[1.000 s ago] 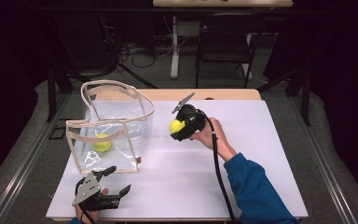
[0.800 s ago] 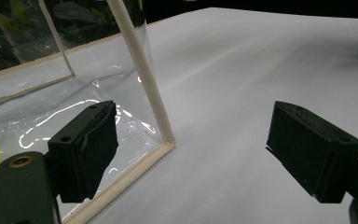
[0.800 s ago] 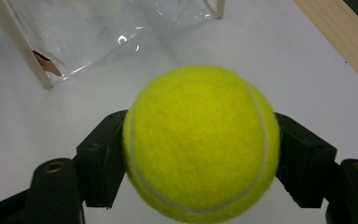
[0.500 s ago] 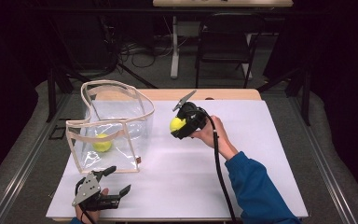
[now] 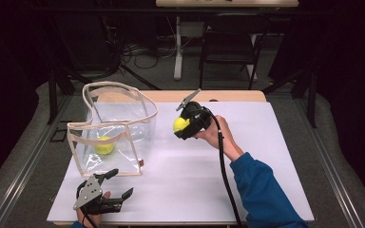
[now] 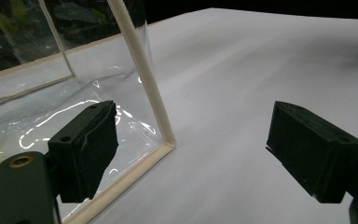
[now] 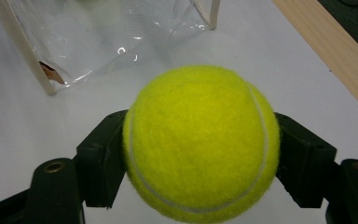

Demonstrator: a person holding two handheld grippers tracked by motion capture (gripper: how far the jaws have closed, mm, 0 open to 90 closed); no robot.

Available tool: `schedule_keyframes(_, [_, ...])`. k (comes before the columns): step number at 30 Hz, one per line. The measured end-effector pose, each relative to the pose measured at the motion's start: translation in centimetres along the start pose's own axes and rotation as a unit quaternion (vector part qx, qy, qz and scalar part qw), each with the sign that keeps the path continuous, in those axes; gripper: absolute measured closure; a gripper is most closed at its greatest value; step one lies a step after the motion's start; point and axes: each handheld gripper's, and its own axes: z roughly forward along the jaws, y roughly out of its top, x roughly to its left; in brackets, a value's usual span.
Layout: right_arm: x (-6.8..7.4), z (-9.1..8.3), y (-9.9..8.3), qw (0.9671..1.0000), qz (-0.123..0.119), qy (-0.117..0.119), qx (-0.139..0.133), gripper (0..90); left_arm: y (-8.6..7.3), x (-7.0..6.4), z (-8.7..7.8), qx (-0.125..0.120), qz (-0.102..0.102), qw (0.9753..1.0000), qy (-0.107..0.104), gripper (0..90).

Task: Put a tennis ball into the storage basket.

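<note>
The work in hand was the carrying step: the right gripper [image 5: 184,127] held a fuzzy yellow-green tennis ball [image 7: 201,142] clamped between its 2 black jaws, lifted above the white table top [image 5: 266,161] and just to the right of the clear plastic tote bag with beige fabric trim [image 5: 111,128]. 1 more yellow tennis ball [image 5: 104,145] already lay on the floor of that bag. The left gripper [image 5: 116,183] rested low near the table's front edge, its jaws spread wide and holding nothing, close to the bag's front corner seam [image 6: 161,119]. The next move probably called for raising the held ball over the bag's rim and letting go above the opening; the soft, glossy walls sagged unevenly, so the free gripper might have needed to steady the trim. The ball's felt nap looked grippy, and its white curved seam showed clearly.
</note>
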Motion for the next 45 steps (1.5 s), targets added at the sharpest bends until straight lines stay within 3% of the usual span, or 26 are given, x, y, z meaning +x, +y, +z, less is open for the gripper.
schedule_keyframes(14, [0.0,-0.8,0.3,1.0000,-0.002,-0.006,-0.007,26.3,0.0,0.0,0.0,0.000,0.000,1.0000,0.000,16.0])
schedule_keyframes(27, [0.0,-1.1,0.8,0.9999,-0.004,-0.010,0.003,26.3,0.0,0.0,0.0,0.000,0.000,1.0000,-0.001,16.0])
schedule_keyframes(45, [-0.2,-3.1,2.1,0.9997,-0.005,-0.014,-0.018,26.3,0.0,-0.1,0.1,0.002,0.000,1.0000,-0.001,16.0])
